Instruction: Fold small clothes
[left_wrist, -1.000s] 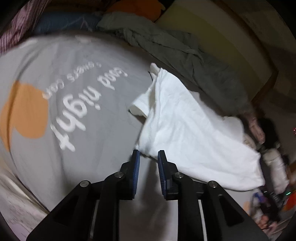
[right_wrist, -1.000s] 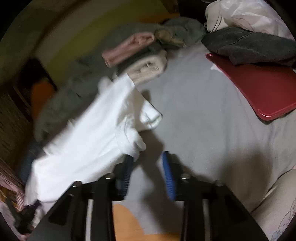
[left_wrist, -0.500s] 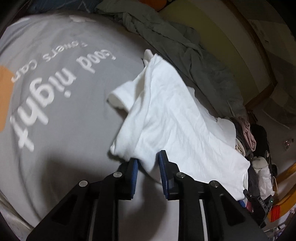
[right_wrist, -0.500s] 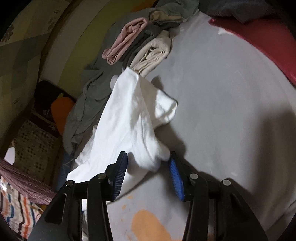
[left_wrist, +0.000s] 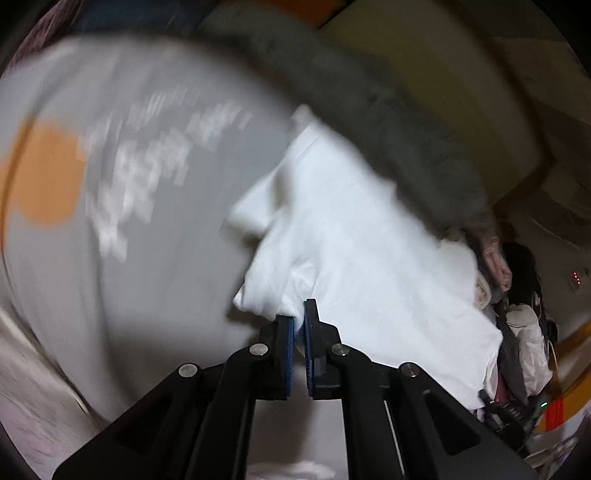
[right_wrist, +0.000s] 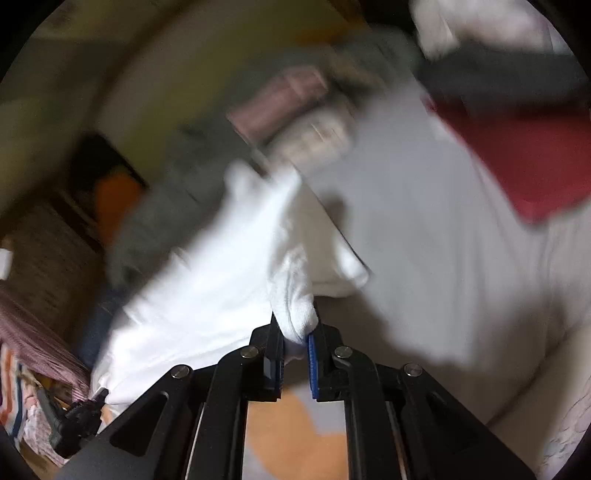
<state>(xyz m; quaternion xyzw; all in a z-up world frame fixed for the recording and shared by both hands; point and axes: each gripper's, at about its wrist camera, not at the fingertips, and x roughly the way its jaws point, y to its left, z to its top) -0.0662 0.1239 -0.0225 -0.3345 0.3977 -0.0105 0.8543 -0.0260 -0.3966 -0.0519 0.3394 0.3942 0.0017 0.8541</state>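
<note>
In the left wrist view, all is blurry, but the left gripper has just squeezed together on the near edge of the soft white shirt, which lies crumpled on the gray bed sheet. In the right wrist view, also smeared, the right gripper has just closed on a bunched corner of the shirt; a flat red board sits far behind.
</note>
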